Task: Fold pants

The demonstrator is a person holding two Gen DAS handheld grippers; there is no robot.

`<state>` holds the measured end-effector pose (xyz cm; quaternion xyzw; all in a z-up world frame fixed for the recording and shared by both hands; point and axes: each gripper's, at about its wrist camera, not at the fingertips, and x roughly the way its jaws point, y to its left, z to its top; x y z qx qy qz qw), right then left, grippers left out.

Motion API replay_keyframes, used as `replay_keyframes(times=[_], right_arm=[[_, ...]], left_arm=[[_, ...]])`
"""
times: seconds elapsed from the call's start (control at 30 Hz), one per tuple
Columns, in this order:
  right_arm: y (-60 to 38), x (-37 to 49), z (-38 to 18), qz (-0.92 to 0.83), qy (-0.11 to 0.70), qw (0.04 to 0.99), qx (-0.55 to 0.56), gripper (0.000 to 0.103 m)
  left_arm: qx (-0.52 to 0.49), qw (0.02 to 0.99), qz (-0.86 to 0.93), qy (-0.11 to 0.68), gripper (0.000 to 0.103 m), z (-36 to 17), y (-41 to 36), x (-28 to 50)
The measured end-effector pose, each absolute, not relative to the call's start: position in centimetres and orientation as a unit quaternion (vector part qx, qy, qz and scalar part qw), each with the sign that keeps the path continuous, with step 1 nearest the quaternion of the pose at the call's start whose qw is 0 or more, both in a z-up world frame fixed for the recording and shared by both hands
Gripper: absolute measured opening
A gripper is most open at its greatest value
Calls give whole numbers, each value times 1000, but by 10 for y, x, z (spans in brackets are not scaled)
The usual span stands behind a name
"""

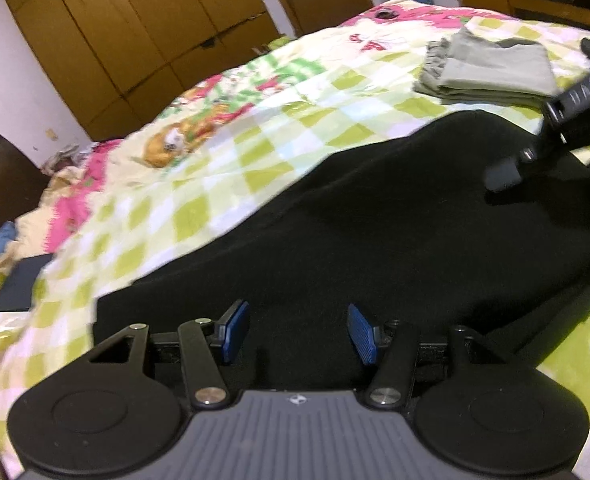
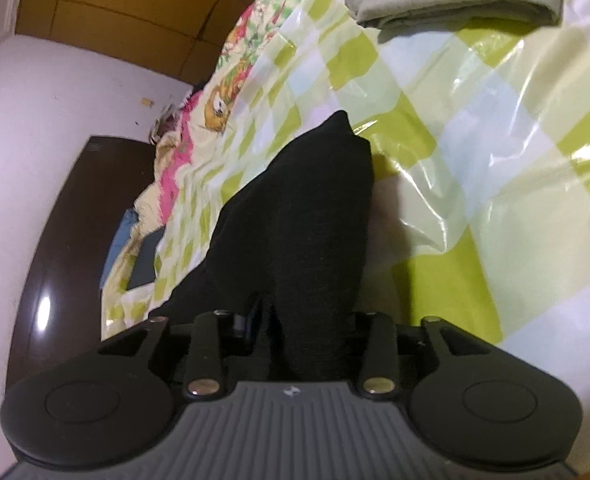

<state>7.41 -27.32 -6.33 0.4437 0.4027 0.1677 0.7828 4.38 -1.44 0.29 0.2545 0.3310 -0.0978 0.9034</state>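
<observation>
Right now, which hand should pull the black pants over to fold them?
Probably the right gripper: it already pinches the black pants. The left gripper is open above them, holding nothing.

Open checked bedspread (image 1: 223, 152) left of black pants (image 1: 375, 220): free passage there, up to wardrobe (image 1: 135, 40) side. Folded grey garment (image 1: 491, 68) blocking far right corner of bed. Right gripper (image 1: 507, 176) low over pants' right part, in the way of a crossing. Glossy bedspread right of raised pants fold (image 2: 307, 216): unobstructed up to the grey garment.
</observation>
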Motion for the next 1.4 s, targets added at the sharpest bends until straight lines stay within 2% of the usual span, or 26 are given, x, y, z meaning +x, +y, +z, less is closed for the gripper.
replay_keyframes(times=[0.27, 0.63, 0.8, 1.03, 1.1, 1.27, 1.4], right_arm=[[-292, 73, -88, 199, 395, 754, 486, 25], [-299, 78, -96, 222, 397, 735, 503, 25], [-299, 78, -97, 217, 398, 736, 502, 25], [-291, 77, -92, 198, 402, 751, 484, 24], [-290, 77, -90, 188, 401, 752, 488, 26], [-279, 76, -74, 166, 403, 772, 463, 28], [-273, 77, -71, 148, 415, 778, 448, 31]], left_arm=[[258, 903, -44, 341, 68, 4, -19, 64], [285, 903, -3, 320, 68, 1, -42, 143], [263, 903, -16, 341, 68, -15, -30, 170], [208, 922, -46, 322, 67, -15, -9, 142], [199, 926, -57, 314, 67, -11, -5, 132], [223, 926, -70, 298, 67, -21, -1, 113], [162, 938, -97, 290, 67, -9, 13, 95]])
